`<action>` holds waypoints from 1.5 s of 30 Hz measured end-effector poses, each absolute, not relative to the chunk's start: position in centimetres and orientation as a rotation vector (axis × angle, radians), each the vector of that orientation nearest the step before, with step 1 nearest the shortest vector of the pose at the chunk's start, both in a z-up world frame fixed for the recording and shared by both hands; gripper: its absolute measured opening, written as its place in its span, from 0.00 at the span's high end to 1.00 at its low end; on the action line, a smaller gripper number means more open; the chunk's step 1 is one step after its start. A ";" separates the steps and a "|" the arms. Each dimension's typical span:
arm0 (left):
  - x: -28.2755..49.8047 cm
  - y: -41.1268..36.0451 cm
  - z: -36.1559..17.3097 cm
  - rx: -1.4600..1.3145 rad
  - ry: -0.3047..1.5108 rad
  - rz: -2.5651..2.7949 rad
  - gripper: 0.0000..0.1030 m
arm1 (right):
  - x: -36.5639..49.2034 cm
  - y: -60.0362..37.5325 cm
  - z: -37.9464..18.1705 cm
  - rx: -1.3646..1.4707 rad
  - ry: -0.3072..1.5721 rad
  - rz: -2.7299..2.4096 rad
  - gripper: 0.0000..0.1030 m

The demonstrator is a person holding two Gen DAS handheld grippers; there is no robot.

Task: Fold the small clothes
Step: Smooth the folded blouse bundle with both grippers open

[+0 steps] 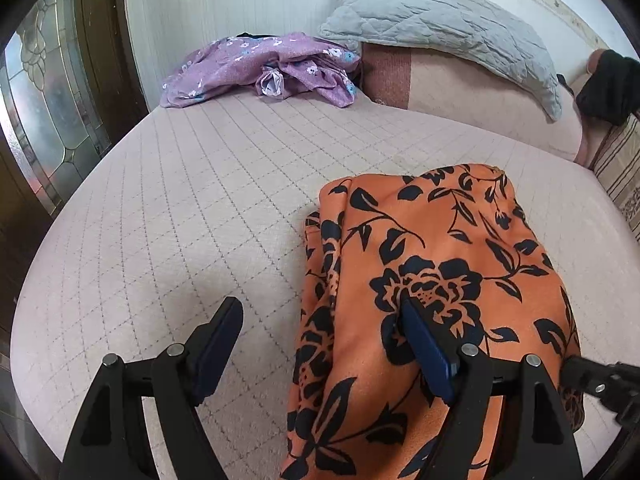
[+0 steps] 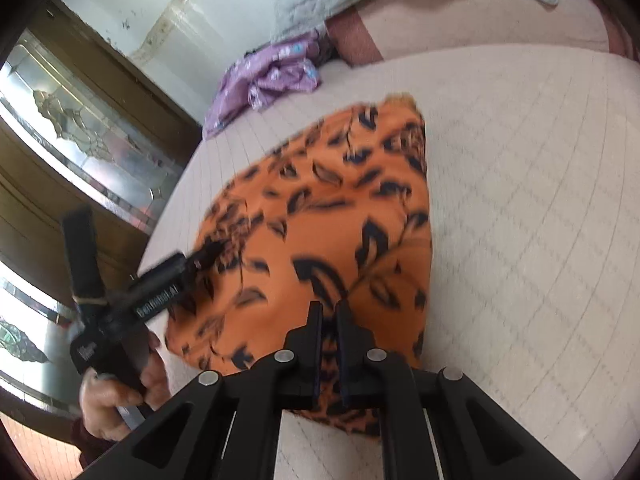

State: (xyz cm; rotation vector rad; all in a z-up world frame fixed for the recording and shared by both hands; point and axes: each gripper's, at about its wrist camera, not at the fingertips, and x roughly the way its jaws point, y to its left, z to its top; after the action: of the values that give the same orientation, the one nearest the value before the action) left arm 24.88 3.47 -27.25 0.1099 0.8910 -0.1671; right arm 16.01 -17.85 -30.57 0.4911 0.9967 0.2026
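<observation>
An orange garment with a black floral print lies folded on the pale quilted mattress. My left gripper is open over its left edge; the right finger rests on the cloth, the left finger is over bare mattress. In the right wrist view the garment lies ahead. My right gripper is nearly shut with a narrow gap, at the garment's near edge; whether it pinches cloth is unclear. The left gripper also shows there, hand-held, touching the garment's left side.
A crumpled purple floral garment lies at the far end of the mattress, also in the right wrist view. A grey quilted pillow leans on a pink cushion. A wooden door with patterned glass stands on the left.
</observation>
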 end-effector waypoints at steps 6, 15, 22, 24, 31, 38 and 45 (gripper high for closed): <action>24.9 3.3 -27.5 0.132 0.893 -0.158 0.20 | 16.8 -17.8 -32.3 0.488 1.041 0.196 0.93; 24.5 3.0 -28.1 0.160 0.882 -0.141 0.19 | 17.2 -16.3 -32.3 0.340 1.046 0.170 0.93; 24.0 2.2 -29.0 0.226 0.879 -0.134 0.19 | 17.0 -16.1 -32.4 0.324 1.033 0.154 0.93; 23.8 2.0 -29.2 0.247 0.875 -0.129 0.19 | 17.1 -16.2 -32.4 0.331 1.033 0.156 0.93; 21.4 2.8 -27.8 0.196 0.841 -0.117 0.19 | 17.2 -16.2 -32.4 0.330 1.027 0.146 0.93; 17.8 6.3 -26.6 0.105 0.807 -0.088 0.19 | 15.9 -17.7 -31.7 0.481 1.008 0.183 0.93; 18.5 4.2 -29.5 0.228 0.880 -0.092 0.12 | 15.4 -16.3 -32.5 0.463 1.003 0.201 0.90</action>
State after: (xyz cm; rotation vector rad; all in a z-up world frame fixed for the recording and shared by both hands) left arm 18.48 4.19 -29.49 0.2281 0.8799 -0.0917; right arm 15.38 -16.27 -32.49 0.4631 1.0026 0.2010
